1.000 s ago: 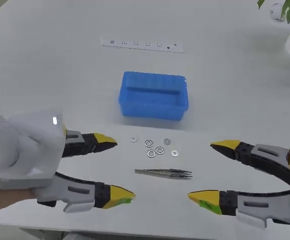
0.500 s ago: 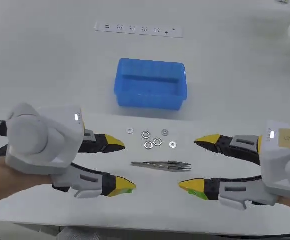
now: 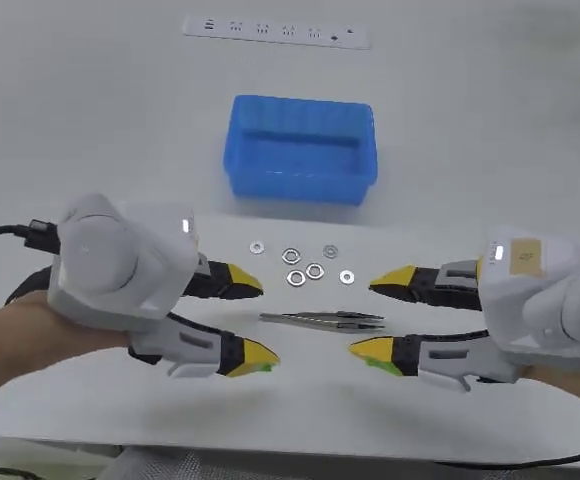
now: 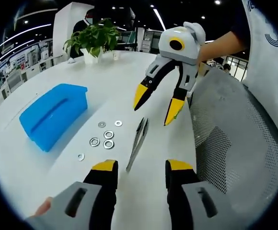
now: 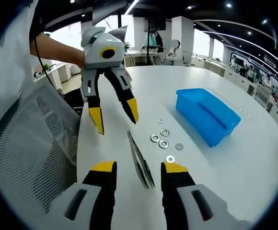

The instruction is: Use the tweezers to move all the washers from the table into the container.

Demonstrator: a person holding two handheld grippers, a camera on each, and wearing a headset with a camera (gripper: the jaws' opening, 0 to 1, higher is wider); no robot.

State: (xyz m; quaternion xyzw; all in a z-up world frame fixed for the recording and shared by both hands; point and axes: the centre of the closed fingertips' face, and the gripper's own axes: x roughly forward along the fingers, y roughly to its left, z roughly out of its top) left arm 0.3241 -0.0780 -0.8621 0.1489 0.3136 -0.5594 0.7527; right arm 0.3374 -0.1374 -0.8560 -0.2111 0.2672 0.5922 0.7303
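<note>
Slim metal tweezers lie flat on the white table, between my two grippers. Several small metal washers are scattered just behind them, in front of the blue container. My left gripper is open at the tweezers' left end, its jaws clear of them. My right gripper is open at their right end, also not touching. In the left gripper view the tweezers lie ahead of my open jaws, with the washers and container to the left. In the right gripper view the tweezers reach between my jaws.
A white power strip lies at the table's far side. The table's near edge runs just below the grippers. A grey mesh chair stands beside the table. A potted plant sits at a far corner.
Both grippers have moved inward toward the tweezers, narrowing the gap on each side. The tweezers and washers have stayed put. The head camera has shifted.
</note>
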